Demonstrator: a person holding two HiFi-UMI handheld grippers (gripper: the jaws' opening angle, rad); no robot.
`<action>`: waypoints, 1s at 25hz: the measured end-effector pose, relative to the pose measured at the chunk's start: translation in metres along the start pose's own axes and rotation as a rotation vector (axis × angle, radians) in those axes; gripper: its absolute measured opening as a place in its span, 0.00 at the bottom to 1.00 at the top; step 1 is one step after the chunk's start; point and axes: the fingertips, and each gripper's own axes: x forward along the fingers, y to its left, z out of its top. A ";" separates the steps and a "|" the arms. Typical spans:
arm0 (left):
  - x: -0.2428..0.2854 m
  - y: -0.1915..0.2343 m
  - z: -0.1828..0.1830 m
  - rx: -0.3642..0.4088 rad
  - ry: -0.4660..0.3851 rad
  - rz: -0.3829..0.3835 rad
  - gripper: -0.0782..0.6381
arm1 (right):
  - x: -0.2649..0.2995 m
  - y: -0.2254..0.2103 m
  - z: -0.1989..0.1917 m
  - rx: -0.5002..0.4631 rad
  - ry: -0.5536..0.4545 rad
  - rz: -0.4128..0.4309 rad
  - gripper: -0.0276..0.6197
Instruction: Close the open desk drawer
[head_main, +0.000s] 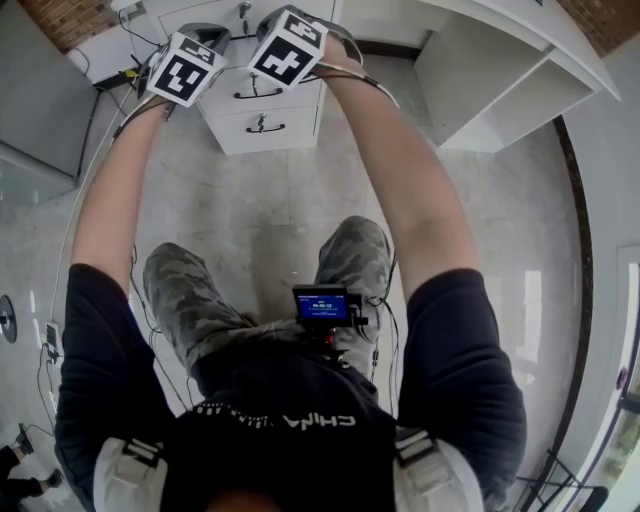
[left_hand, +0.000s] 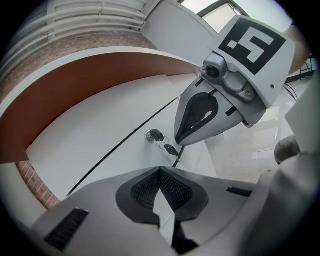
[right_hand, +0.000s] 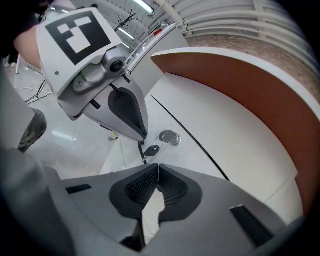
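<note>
Okay, you've got both arms stretched out to the drawer (left_hand: 142, 150), and the 2 tools are side by side right up at its white front. The left gripper (left_hand: 160, 170) has its fingers pressed together with nothing between them, and the right gripper (right_hand: 158, 166) is the same: tips meeting, empty. Just ahead of both sits the lock (right_hand: 170, 137) with its key (right_hand: 151, 149) hanging from it. Only a thin dark seam (left_hand: 115, 152) separates that front from the white panel above, so I'd judge the drawer is home or very nearly so. From the head view your marker cubes hide the top front, while the lower drawers (head_main: 262, 112) under the desk (head_main: 520, 60) look flush. What's left, at most, is a last nudge and pulling back.
</note>
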 end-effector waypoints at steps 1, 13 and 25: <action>-0.001 0.000 0.000 -0.004 0.002 0.000 0.13 | -0.002 0.001 0.002 -0.010 0.000 -0.001 0.07; -0.007 -0.014 -0.002 -0.002 0.004 -0.032 0.13 | -0.012 0.012 0.007 -0.038 0.020 0.015 0.07; -0.013 -0.019 0.001 0.002 0.001 -0.041 0.13 | -0.015 0.020 0.006 -0.045 0.020 0.035 0.07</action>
